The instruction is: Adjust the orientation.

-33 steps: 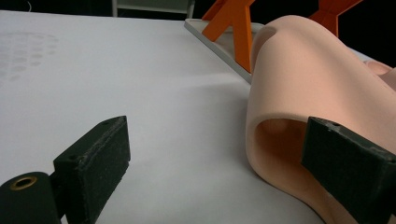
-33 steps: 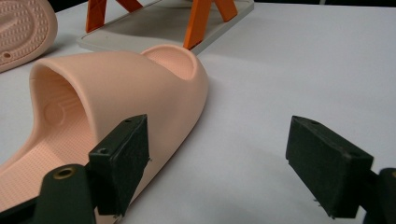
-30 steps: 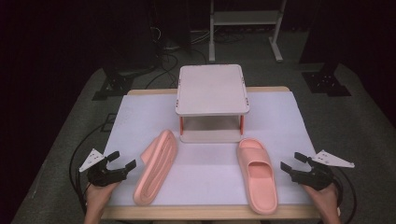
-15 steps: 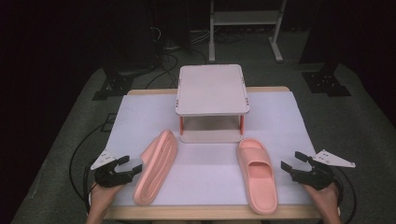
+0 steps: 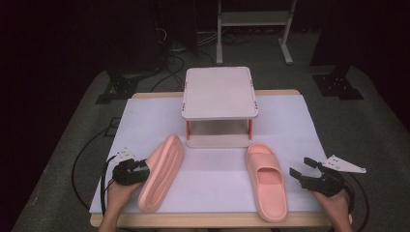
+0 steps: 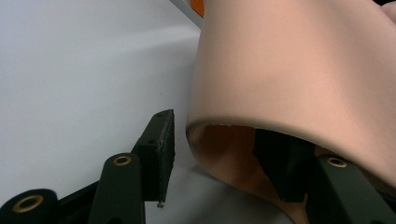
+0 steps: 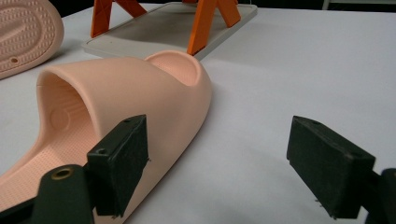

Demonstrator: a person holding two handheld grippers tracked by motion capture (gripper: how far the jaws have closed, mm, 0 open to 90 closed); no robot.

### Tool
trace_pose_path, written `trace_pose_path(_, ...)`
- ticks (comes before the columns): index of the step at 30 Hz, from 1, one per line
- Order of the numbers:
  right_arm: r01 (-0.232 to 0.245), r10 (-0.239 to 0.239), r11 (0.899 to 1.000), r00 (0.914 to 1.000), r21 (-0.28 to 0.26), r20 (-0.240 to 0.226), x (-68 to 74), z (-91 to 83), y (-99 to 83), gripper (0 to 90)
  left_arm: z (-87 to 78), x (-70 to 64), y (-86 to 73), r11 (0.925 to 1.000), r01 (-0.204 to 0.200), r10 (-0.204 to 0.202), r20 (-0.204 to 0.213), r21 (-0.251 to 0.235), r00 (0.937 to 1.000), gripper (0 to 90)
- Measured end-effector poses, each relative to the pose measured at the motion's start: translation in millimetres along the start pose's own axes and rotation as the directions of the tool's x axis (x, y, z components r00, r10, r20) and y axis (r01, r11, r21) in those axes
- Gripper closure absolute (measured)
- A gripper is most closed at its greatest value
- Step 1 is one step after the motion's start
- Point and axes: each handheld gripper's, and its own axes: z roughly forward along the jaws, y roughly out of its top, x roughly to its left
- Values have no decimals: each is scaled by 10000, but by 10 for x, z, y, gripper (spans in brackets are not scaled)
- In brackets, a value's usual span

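My left gripper (image 5: 138, 169) sits at the near left of the white table (image 5: 300, 125), pressed up against the left slipper (image 5: 162, 171), which lies tilted on its edge with the dotted sole turned leftward. In the left gripper view the jaws stand partly open and straddle the strap edge (image 6: 224, 126) of that slipper: one pad (image 6: 163, 149) is outside, just beside the edge, and the other has slid in beneath the strap. The pads have not yet come together on it, so I judge the grip as set up but not made. My right gripper (image 5: 309, 175) hovers at the near right, jaws spread wide and holding nothing; it stands just beside the right slipper (image 5: 265, 181) without touching it. That slipper lies flat, sole down, opening toward me, near the table's front edge. The small two-tier rack (image 5: 220, 92) stands at the middle of the table, farther off than both slippers, and both its top shelf and its lower shelf (image 5: 217, 140) are bare. Assessment: the work appears to be placing the pair on the rack, and it is at an early stage. Neither slipper is lifted or moved to a shelf. Remaining, as I judge it: close on the left slipper's strap, carry it over, then deal with the right one likewise.
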Motion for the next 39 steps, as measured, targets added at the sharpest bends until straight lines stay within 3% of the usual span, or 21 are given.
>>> trace_pose_path(10, 45, -44, 9999, 10000, 98, -68, 6, 9, -4, 203, 21, -97, 37, 9998, -72, 80, 501, -166, 9987, 500)
trace_pose_path(15, 62, -62, 9999, 10000, 91, -67, 8, 15, -5, 203, 15, -163, 87, 9987, -64, 98, 671, -512, 9977, 496)
trace_pose_path(26, 71, -70, 10000, 9999, 63, -105, 6, 6, -4, 203, 14, -254, 110, 9971, -267, 302, 484, -706, 9984, 480)
trace_pose_path(37, 93, -92, 9999, 9999, 84, -131, 10, 9, -5, 203, 64, -314, 99, 9969, -177, 224, 613, -767, 9979, 473)
trace_pose_path(38, 102, -101, 9999, 9998, 68, -143, 9, 9, -4, 203, 88, -328, 97, 9976, -150, 209, 868, -678, 9960, 472)
trace_pose_path(39, 102, -101, 9999, 9998, 68, -143, 9, 9, -4, 203, 88, -328, 97, 9976, -150, 209, 868, -678, 9960, 496)
